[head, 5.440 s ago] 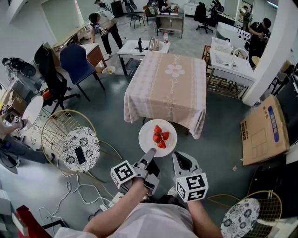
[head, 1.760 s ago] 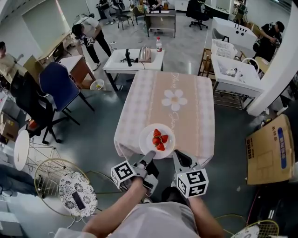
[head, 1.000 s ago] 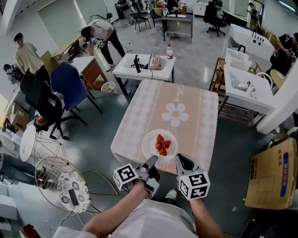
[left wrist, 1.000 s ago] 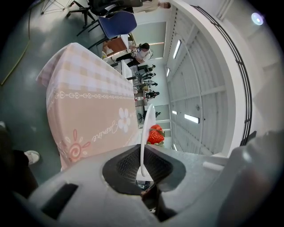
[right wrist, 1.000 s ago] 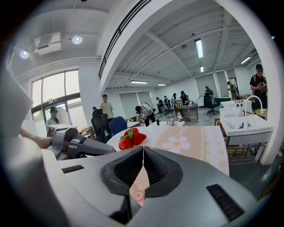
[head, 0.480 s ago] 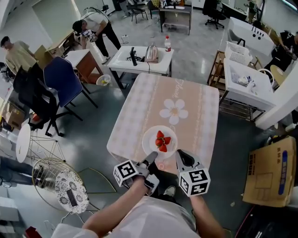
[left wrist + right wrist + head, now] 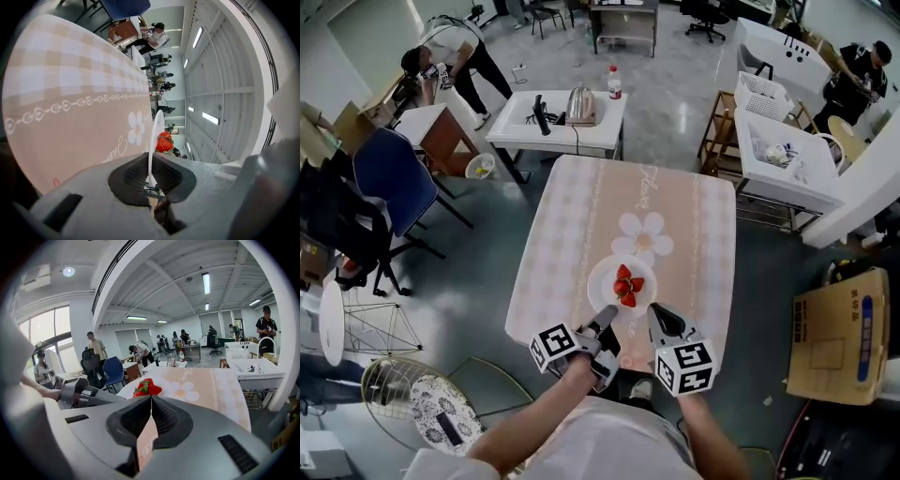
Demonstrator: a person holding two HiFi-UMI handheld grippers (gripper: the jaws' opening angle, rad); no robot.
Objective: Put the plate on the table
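Now plate [image 7: 602, 279] level, face-up; left hand-held gripper [image 7: 607, 315] pinching rim, right hand-held gripper [image 7: 656, 315] closed.

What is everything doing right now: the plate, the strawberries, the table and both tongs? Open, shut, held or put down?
Plate: level, gripped at its rim over the table; whether it touches, cannot tell.
Strawberries: piled on the plate.
Left tongs: shut on the plate's rim.
Right tongs: shut, empty, beside the plate.
Table: covered by a cloth.
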